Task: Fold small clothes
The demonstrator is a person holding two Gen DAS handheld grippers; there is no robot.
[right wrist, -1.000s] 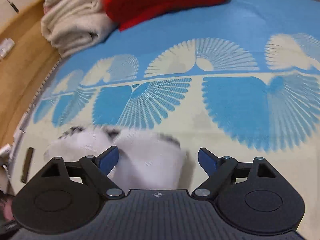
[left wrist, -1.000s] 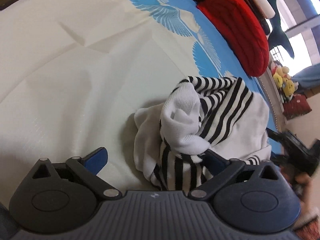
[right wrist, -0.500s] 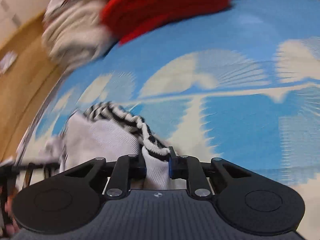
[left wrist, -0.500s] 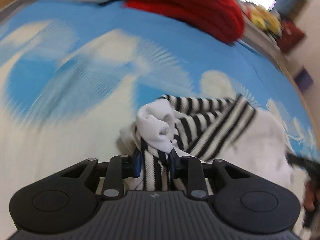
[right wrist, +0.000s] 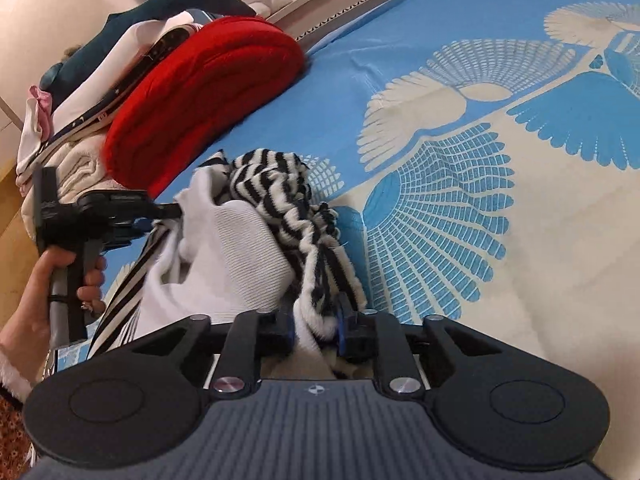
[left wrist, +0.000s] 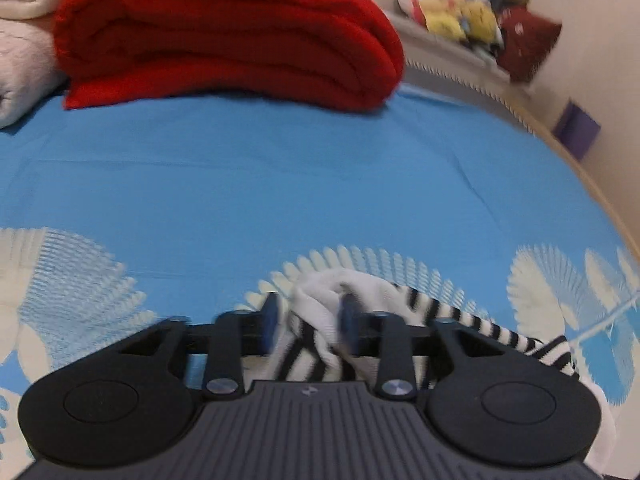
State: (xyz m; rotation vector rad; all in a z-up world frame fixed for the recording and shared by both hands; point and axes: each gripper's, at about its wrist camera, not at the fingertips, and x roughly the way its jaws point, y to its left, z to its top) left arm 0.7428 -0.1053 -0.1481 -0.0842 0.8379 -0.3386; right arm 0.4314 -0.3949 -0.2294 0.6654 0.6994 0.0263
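A small white garment with black stripes hangs bunched between both grippers above the blue and cream bedspread. My right gripper is shut on a striped edge of it. My left gripper is shut on a white fold of the same garment, whose striped part trails to the right. The left gripper also shows in the right wrist view, held by a hand and pinching the garment's far edge. Most of the garment's shape is hidden in folds.
A folded red blanket lies at the bed's far side, beside cream blankets. A shark plush and folded clothes lie behind it. Soft toys sit on a ledge past the bed's edge.
Both grippers closed on the striped garment and lifted it off the bedspread. Both views swung toward the red blanket, and the garment now hangs between the two grippers.
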